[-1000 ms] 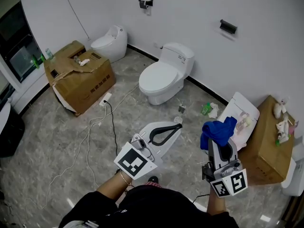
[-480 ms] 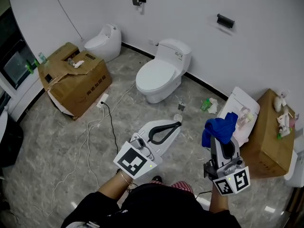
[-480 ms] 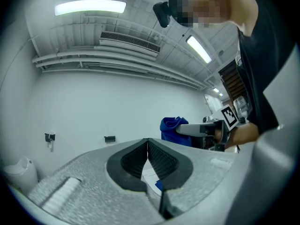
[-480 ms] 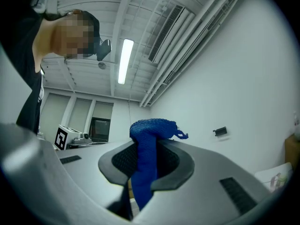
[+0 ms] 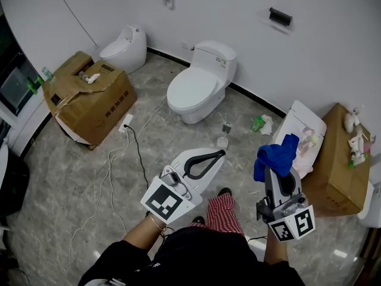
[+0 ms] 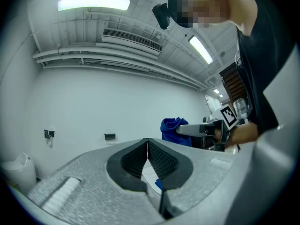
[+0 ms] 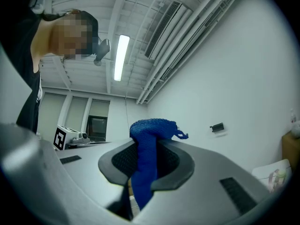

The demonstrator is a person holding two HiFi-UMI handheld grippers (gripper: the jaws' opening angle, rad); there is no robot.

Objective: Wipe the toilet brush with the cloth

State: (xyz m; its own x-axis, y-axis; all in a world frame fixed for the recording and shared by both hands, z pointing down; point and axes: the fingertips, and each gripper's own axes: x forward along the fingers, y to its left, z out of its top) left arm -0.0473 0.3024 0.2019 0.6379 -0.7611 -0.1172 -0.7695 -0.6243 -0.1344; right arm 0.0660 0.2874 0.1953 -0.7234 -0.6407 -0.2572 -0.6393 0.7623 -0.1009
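Right claw is closed on a blue cloth, which bunches above the jaws and hangs down between the pads in the right gripper view. The left claw has its jaws pressed together with nothing between them, so it carries no brush. Both are held up in front of the person, side by side but apart, above the grey floor of a bathroom, with a white toilet ahead and a cardboard box off to the left. I cannot pick out a toilet brush in any view; a small round thing stands on the floor just in front of the toilet, too small to name. Judging by this, the task is at its very start: the cloth is in hand, but the brush is not held and no wiping has begun. Nearly all of it seems left: reach the brush, take it with the empty claw, and rub the cloth along it.
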